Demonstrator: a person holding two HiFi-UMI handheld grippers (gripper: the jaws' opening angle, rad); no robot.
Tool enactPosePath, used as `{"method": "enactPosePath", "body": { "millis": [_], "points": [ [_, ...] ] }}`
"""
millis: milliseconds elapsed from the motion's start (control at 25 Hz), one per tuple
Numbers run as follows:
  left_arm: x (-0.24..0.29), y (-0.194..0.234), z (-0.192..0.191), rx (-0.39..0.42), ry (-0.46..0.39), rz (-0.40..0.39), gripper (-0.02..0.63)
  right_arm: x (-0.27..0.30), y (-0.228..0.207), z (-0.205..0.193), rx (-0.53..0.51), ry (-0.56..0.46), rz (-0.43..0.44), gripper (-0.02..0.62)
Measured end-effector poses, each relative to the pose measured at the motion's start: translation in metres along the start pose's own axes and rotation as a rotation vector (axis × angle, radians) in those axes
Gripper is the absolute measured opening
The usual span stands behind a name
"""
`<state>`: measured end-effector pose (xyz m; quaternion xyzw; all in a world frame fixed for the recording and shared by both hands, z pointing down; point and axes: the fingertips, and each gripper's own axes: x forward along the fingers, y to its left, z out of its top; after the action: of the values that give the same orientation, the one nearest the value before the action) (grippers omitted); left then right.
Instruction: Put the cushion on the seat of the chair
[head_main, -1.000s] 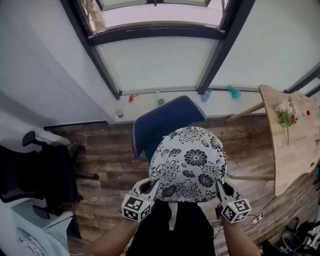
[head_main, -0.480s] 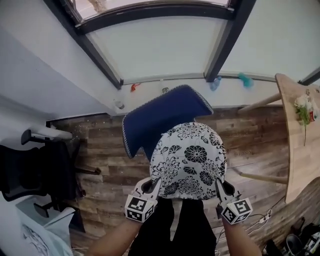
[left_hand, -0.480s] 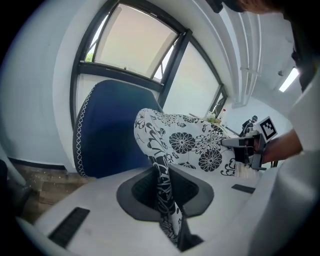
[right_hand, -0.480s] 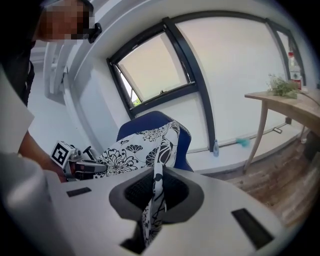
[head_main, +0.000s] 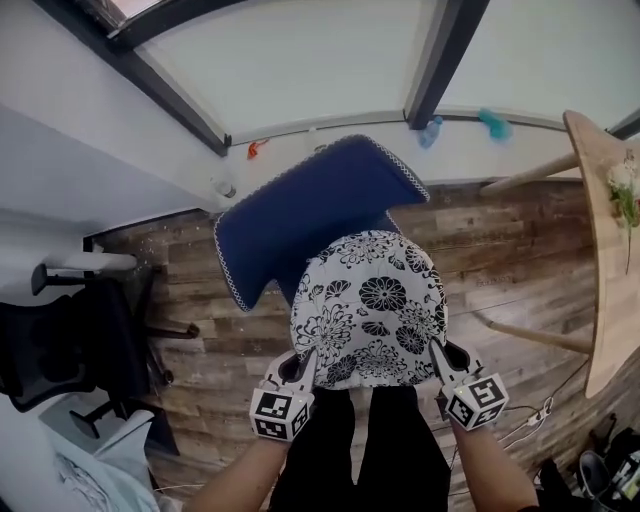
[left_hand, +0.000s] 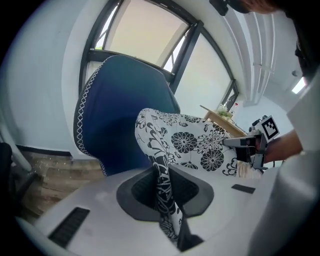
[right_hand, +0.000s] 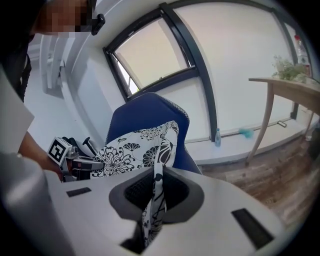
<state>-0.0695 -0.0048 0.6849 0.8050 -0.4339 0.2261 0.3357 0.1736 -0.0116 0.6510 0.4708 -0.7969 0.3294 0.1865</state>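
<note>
Black-and-white floral fabric cushion (head_main: 368, 305), centre frame over a blue upholstered chair (head_main: 300, 215), pinched at lower corners by left gripper (head_main: 308, 362) and right gripper (head_main: 436, 352); thin corner grips could slip, dropping it

Wood-plank floor (head_main: 500, 250) carries a blue chair (head_main: 310, 205) mid-floor, black office chair (head_main: 50, 345) left, wooden table (head_main: 612, 300) right

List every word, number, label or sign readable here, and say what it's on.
No text can be read anywhere.
Cubes on the left gripper and right gripper: black-and-white square markers, no letters or numbers.
Bottle on the table: label too small to read.
Cushion: flower print only.
</note>
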Motion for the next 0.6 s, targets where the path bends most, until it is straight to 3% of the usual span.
{"method": "enactPosePath", "body": {
  "millis": [600],
  "points": [
    [0.033,0.020,-0.039,-0.022,0.060,0.055,0.031,0.037,-0.015,-0.039,-0.010,0.060,0.050,0.038]
  ]
}}
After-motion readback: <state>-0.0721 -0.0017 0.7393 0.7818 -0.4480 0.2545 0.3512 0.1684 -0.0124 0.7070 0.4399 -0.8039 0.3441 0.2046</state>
